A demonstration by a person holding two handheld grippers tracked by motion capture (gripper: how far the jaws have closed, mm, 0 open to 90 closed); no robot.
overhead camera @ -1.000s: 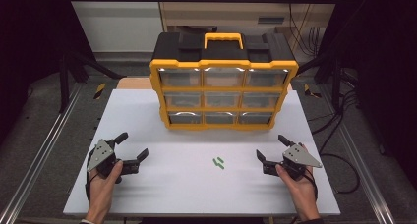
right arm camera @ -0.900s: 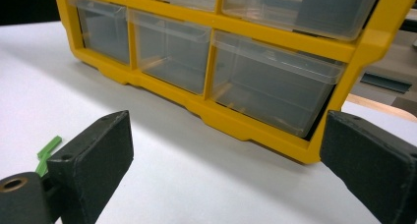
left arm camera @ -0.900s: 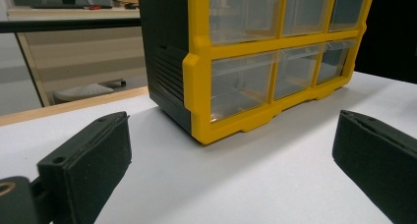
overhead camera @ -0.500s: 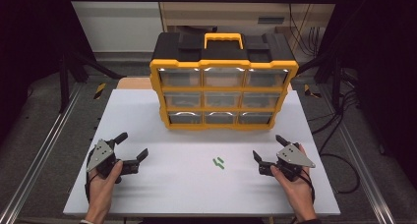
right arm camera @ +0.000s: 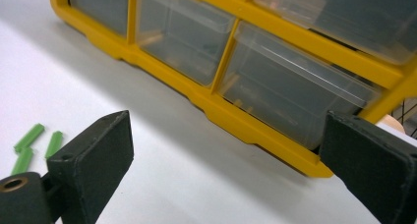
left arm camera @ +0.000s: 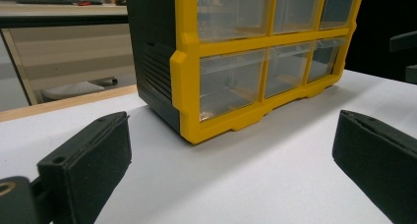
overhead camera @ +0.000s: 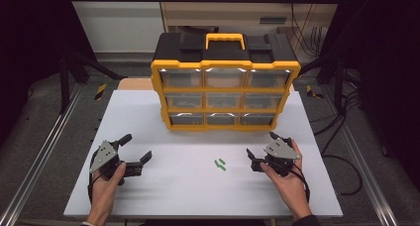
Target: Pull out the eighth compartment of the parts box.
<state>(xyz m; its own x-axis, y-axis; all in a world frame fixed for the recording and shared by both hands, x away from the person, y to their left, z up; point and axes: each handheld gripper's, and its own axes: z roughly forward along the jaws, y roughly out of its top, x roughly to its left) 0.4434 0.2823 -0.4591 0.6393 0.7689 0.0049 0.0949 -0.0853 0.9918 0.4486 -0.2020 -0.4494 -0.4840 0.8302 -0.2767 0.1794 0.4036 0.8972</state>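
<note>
Drawer cabinet [overhead camera: 225, 82] at table [overhead camera: 148, 112] rear centre; small pegs [overhead camera: 220, 164] before it, nearer right tool [overhead camera: 261, 151].

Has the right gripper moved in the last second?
Yes. The right gripper has shifted left, closer to the green pieces, which lie unmoved on the white table.

The organizer [overhead camera: 225, 82] is hard plastic: a smooth yellow frame, a matt black shell, and clear glossy drawers [right arm camera: 290, 84]. The table [overhead camera: 198, 186] looks matt white and smooth. The pegs [overhead camera: 220, 164] are smooth green plastic. The gripper pads [left arm camera: 86, 160] look matt black, rubbery.
</note>
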